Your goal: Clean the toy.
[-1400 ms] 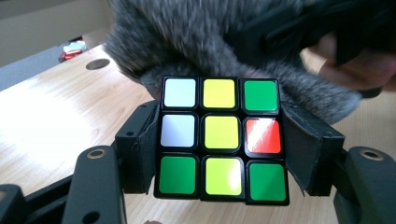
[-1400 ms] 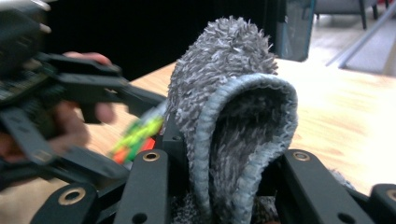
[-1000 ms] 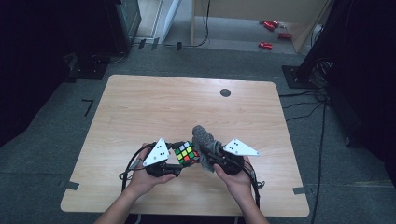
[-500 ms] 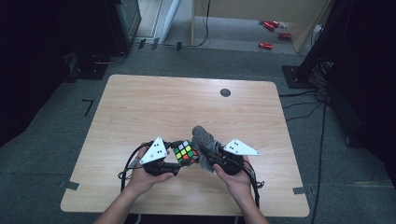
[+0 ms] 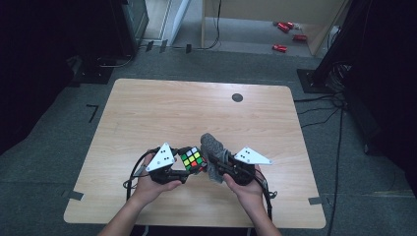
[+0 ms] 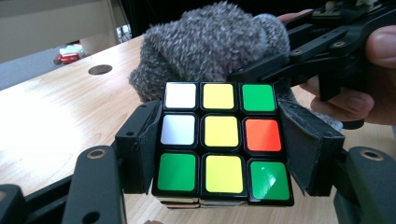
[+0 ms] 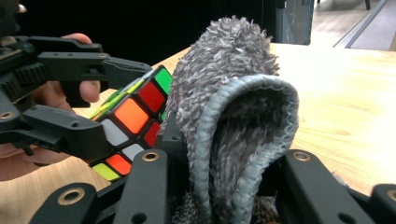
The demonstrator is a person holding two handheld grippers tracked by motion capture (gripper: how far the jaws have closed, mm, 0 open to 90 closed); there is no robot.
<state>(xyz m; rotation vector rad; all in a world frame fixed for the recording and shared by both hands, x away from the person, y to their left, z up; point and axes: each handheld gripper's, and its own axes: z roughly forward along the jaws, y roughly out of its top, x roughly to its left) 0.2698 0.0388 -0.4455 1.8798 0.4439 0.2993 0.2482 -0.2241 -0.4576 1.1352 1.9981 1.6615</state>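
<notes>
So from the high view, the person is holding both grippers close together over the near middle of the wooden table (image 5: pixel 147 113); the left gripper (image 5: pixel 184 169) is clamping a scrambled puzzle cube (image 5: pixel 193 160), and the right gripper (image 5: pixel 216 164) is pinching a fuzzy grey sock (image 5: pixel 212 147) that's sitting right against the cube's right side; a small dark hole (image 5: pixel 237 97) is sitting far up the tabletop, well apart from all this. In the left gripper view, the jaws are pressing on both sides of the cube, which is showing a face of white, yellow, green and orange stickers; the sock is bulging just behind it, with the other gripper's black jaws on it. In the right gripper view, the jaws are squeezing the sock's lower part, its ribbed cuff gaping open toward the camera; the cube is touching the sock on the left, tilted, held off the table.
</notes>
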